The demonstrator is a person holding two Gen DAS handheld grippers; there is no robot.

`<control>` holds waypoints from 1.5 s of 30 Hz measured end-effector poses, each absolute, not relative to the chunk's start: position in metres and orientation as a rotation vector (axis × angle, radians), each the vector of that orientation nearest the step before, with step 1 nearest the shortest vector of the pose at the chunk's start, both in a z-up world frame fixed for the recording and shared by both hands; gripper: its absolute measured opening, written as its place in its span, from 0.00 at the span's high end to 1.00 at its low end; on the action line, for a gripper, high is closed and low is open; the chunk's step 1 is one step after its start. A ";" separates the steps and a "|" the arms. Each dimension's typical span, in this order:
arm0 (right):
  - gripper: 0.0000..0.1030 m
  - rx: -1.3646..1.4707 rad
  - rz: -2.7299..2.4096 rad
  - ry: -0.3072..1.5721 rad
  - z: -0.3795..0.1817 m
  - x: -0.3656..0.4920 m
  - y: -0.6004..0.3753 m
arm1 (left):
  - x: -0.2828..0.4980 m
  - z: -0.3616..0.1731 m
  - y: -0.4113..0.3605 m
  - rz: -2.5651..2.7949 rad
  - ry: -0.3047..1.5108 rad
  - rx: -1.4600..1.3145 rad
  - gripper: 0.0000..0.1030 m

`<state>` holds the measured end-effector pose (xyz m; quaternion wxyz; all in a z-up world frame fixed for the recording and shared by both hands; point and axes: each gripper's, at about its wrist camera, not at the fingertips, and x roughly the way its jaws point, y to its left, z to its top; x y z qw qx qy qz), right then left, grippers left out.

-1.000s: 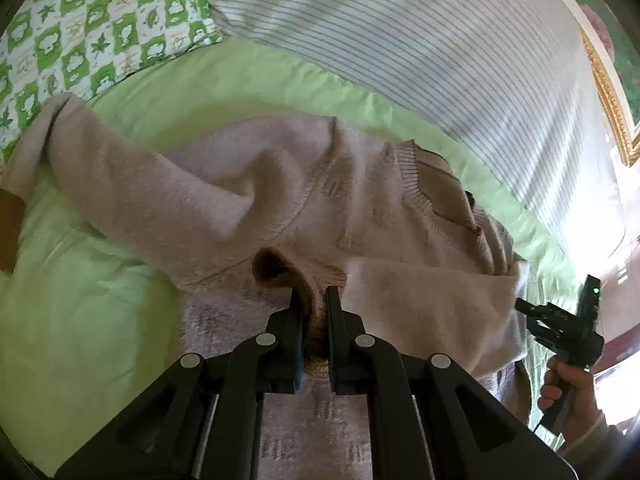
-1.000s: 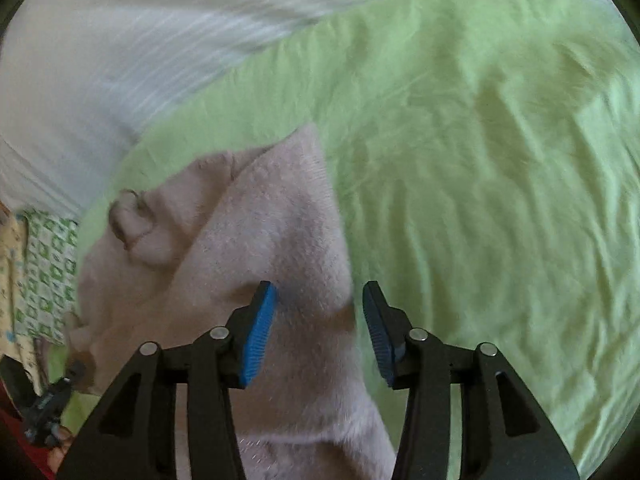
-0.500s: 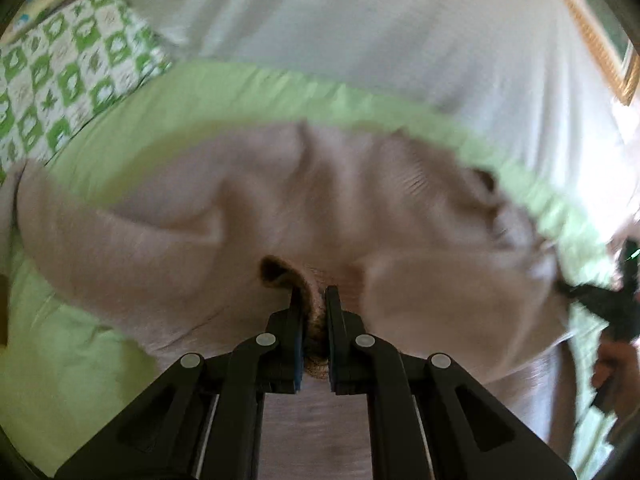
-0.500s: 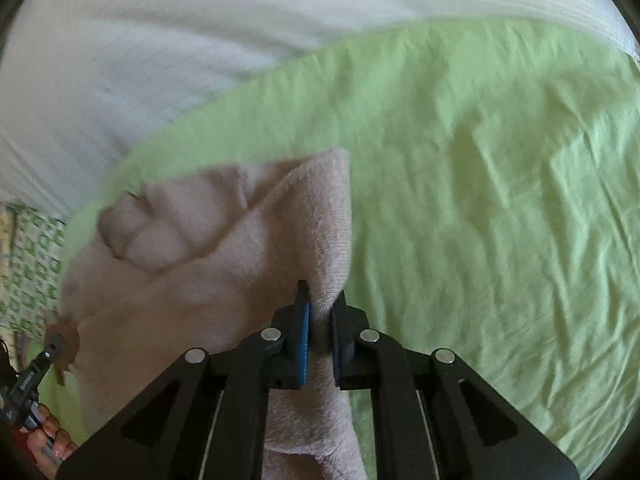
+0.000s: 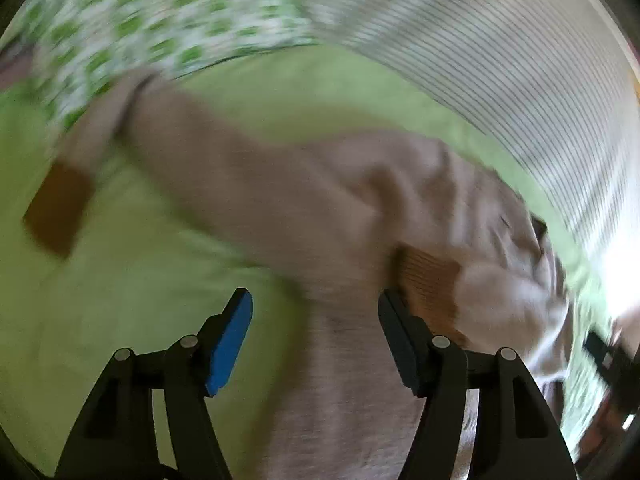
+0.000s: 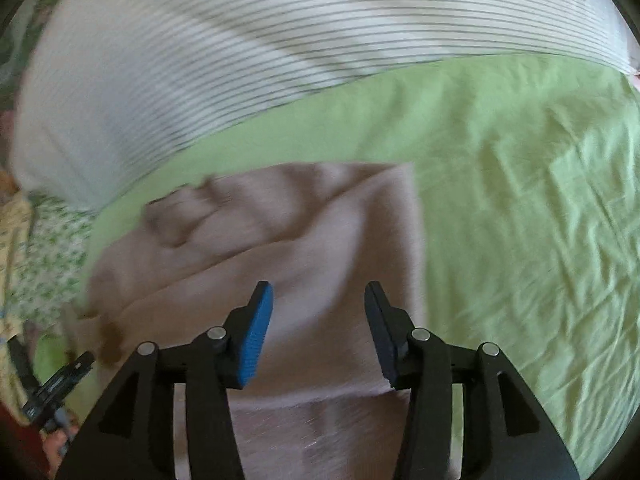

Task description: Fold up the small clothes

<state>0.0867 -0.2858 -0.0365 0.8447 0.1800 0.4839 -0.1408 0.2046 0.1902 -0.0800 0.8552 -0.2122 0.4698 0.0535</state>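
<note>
Left gripper (image 5: 316, 344) and right gripper (image 6: 318, 332): both jaws opening, gripping nothing, above pinkish sweater (image 6: 312, 240) lying on green sheet (image 6: 520, 200)

The sweater (image 5: 320, 208) lies on my bed sheet (image 5: 120, 280), and I place all else by it. Beyond the sweater lies the striped bedding (image 5: 480, 60), on the sheet's far side. Left of the sweater's far sleeve (image 5: 168, 140) is the patterned pillow (image 5: 140, 12). My left gripper (image 5: 316, 332) hangs over the sweater's near left edge, a cuff (image 5: 428, 276) just beside its right finger. My right gripper (image 6: 318, 324) hangs over the sweater's right part, bare sheet right of it.
</note>
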 end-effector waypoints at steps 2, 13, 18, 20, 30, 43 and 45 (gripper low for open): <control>0.52 0.371 -0.246 1.038 -0.039 0.085 -0.268 | 0.196 -0.080 0.226 0.165 0.988 -0.572 0.32; 0.52 0.379 -0.142 1.118 -0.060 0.081 -0.220 | 0.227 -0.105 0.335 0.290 0.974 -0.986 0.24; 0.52 0.368 -0.125 1.131 -0.057 0.078 -0.218 | 0.268 -0.108 0.342 0.368 0.964 -0.974 0.26; 0.52 0.359 -0.128 1.134 -0.055 0.077 -0.221 | 0.279 -0.098 0.341 0.346 0.926 -0.932 0.73; 0.52 0.387 -0.182 1.058 -0.035 0.069 -0.256 | 0.269 0.039 0.110 -0.108 0.754 -0.187 0.92; 0.52 0.438 -0.184 1.009 -0.015 0.071 -0.277 | 0.194 -0.053 -0.012 -0.259 0.938 0.225 0.44; 0.52 0.433 -0.152 1.027 -0.019 0.083 -0.268 | 0.187 -0.051 0.013 -0.203 0.929 0.213 0.39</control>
